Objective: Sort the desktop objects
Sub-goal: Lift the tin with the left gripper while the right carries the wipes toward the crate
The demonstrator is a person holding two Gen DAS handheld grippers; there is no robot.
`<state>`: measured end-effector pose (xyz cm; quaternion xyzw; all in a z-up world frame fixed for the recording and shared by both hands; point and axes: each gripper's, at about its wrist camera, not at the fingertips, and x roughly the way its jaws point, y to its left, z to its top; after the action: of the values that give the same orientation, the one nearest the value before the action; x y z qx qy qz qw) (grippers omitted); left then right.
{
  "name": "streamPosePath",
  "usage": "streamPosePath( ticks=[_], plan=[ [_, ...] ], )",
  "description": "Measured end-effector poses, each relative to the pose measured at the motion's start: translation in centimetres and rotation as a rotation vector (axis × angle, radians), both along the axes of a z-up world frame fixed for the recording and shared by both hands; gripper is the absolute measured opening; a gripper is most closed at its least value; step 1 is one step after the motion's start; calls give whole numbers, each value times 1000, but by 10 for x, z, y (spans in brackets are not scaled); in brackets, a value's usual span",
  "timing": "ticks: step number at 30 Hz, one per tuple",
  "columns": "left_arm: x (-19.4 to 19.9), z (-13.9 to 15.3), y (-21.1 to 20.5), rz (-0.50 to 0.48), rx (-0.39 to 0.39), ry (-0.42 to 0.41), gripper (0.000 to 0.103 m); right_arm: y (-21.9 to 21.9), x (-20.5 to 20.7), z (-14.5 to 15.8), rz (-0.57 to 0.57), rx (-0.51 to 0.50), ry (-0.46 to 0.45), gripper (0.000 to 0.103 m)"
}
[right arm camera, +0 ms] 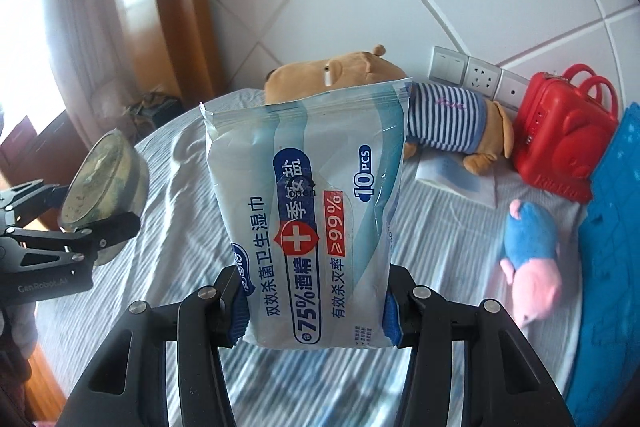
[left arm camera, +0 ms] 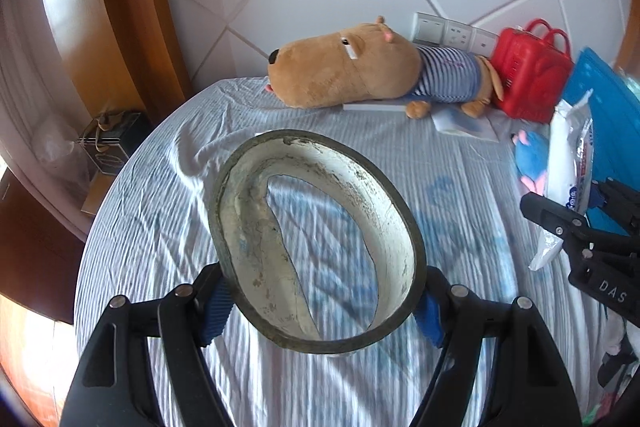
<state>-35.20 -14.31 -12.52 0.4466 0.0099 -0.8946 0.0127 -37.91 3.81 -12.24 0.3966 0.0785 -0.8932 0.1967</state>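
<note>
The wet-wipes pack point(right arm camera: 316, 211) stands upright, clamped between the right tongs point(right arm camera: 316, 311) above the striped sheet point(right arm camera: 452, 239); it reads "75%", "≥99%", "10 PCS", "open". The left tongs point(left arm camera: 320, 303) are clamped on a worn tape roll point(left arm camera: 316, 239), its grey inside dirty. "GenRobot.AI" marks the left tongs' body.

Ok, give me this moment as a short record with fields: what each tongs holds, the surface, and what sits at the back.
left tongs: shut on tape roll, lifted off the cloth
right tongs: shut on wet wipes pack, held upright
surface: striped cloth, wrinkled
back by wall: brown plush toy lying on its side, red bag right of it
right side: small blue and pink plush, blue mat
</note>
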Motion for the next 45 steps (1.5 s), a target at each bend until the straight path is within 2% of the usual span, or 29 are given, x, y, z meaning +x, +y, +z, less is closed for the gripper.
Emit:
streamPosePath(
  ticks=[8, 15, 34, 39, 45],
  plan=[
    [57, 16, 34, -43, -14, 22, 73, 19, 64, 10, 2, 24, 11, 51],
    [94, 31, 61, -110, -10, 46, 73, 44, 116, 26, -52, 61, 38, 51],
    [179, 70, 121, -485, 51, 124, 73, 92, 256, 70, -416, 111, 103, 51],
    [190, 85, 155, -557, 66, 155, 73, 122, 280, 84, -488, 110, 126, 51],
    [188, 97, 217, -613, 65, 183, 73, 177, 290, 96, -547, 101, 162, 51]
  ],
)
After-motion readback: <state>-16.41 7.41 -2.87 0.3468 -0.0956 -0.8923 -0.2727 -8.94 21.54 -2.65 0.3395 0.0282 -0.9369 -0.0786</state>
